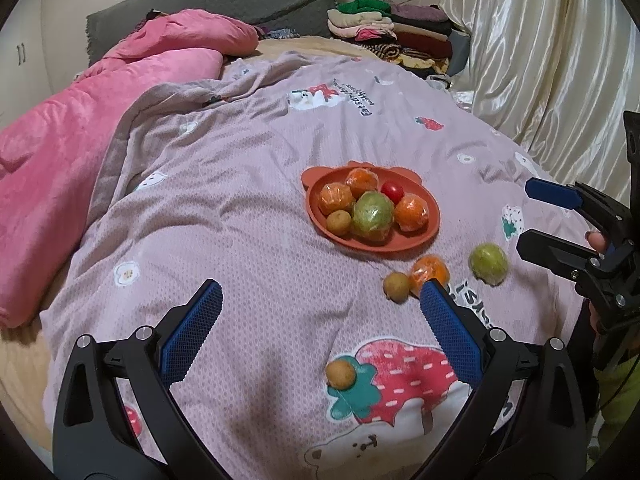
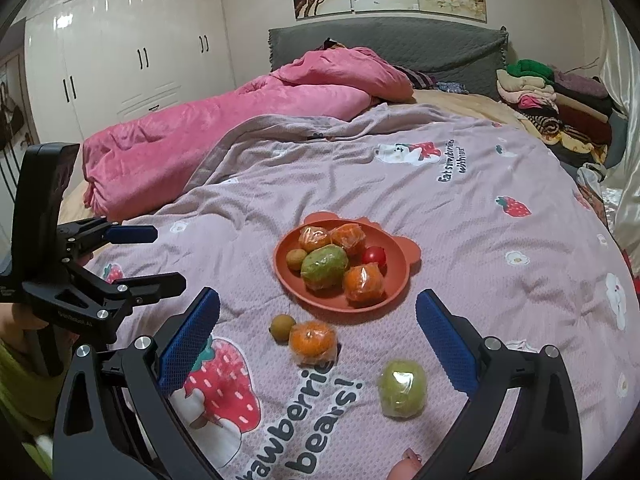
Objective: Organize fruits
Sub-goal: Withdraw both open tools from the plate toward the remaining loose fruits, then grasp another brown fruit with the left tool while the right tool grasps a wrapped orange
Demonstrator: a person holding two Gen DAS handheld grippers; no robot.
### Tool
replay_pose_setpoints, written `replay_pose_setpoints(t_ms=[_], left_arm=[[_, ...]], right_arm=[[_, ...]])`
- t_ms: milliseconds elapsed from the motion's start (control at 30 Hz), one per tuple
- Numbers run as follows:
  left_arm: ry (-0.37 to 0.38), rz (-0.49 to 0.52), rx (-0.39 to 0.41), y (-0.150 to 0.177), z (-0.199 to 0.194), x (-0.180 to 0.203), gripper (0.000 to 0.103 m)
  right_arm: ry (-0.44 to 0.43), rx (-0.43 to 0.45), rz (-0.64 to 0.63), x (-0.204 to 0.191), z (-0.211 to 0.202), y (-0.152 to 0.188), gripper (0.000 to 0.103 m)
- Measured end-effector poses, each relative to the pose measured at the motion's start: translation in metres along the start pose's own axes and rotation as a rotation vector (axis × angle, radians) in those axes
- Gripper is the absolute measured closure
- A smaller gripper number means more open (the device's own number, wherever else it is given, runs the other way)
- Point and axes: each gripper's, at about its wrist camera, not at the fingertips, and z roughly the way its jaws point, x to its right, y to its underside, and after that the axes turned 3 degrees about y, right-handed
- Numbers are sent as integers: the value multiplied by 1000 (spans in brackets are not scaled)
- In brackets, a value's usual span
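Observation:
An orange-brown bear-shaped plate [image 1: 424, 236] [image 2: 400, 276] on the bed holds three wrapped oranges, a wrapped green fruit [image 1: 373, 215] [image 2: 323, 267], a small brown fruit and a red tomato [image 1: 392, 191] [image 2: 374, 256]. Loose on the quilt lie a wrapped orange [image 1: 430, 270] [image 2: 312, 340], a green fruit [image 1: 489, 263] [image 2: 402, 389] and two small brown fruits [image 1: 397, 286] [image 2: 281, 327], one [image 1: 340, 374] nearest my left gripper. My left gripper [image 1: 322, 310] [image 2: 166, 258] is open and empty above the quilt. My right gripper [image 2: 318, 322] [image 1: 534, 218] is open and empty above the loose fruits.
The pink-grey strawberry-print quilt [image 1: 240, 208] [image 2: 460, 220] covers the bed. A pink blanket [image 1: 52, 160] [image 2: 208, 128] lies at the left, folded clothes [image 1: 400, 36] [image 2: 556, 100] at the far right, a shiny curtain [image 1: 552, 60] on the right, white wardrobes [image 2: 120, 48] on the left.

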Motion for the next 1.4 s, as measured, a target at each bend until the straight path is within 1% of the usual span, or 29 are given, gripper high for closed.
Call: replay_pose_setpoints(t_ms=[200, 600, 800, 1067, 1167, 1233, 1267, 1367, 1400], left_arm=[[-3, -4, -9, 6, -3, 0, 10], [5, -8, -39, 18, -2, 1, 10], [23, 16, -73, 31, 5, 7, 10], [56, 20, -124, 47, 16, 10, 11], [66, 20, -134, 50, 18, 10, 18], [77, 22, -138, 51, 19, 10, 26], [82, 24, -141, 51, 20, 11, 28], [96, 22, -154, 54, 25, 10, 42], [102, 22, -159, 54, 27, 10, 50]], right_arm=[[1, -8, -19, -6, -1, 5, 5], [7, -32, -17, -4, -1, 18, 5], [15, -50, -11, -1, 2, 25, 5], [7, -75, -2, 0, 11, 35, 5], [3, -87, -4, -1, 15, 38, 5], [2, -95, -6, -1, 18, 40, 5], [1, -99, -6, -2, 20, 42, 5], [-4, -106, -7, -3, 23, 44, 5], [-5, -110, -9, -4, 25, 44, 5]])
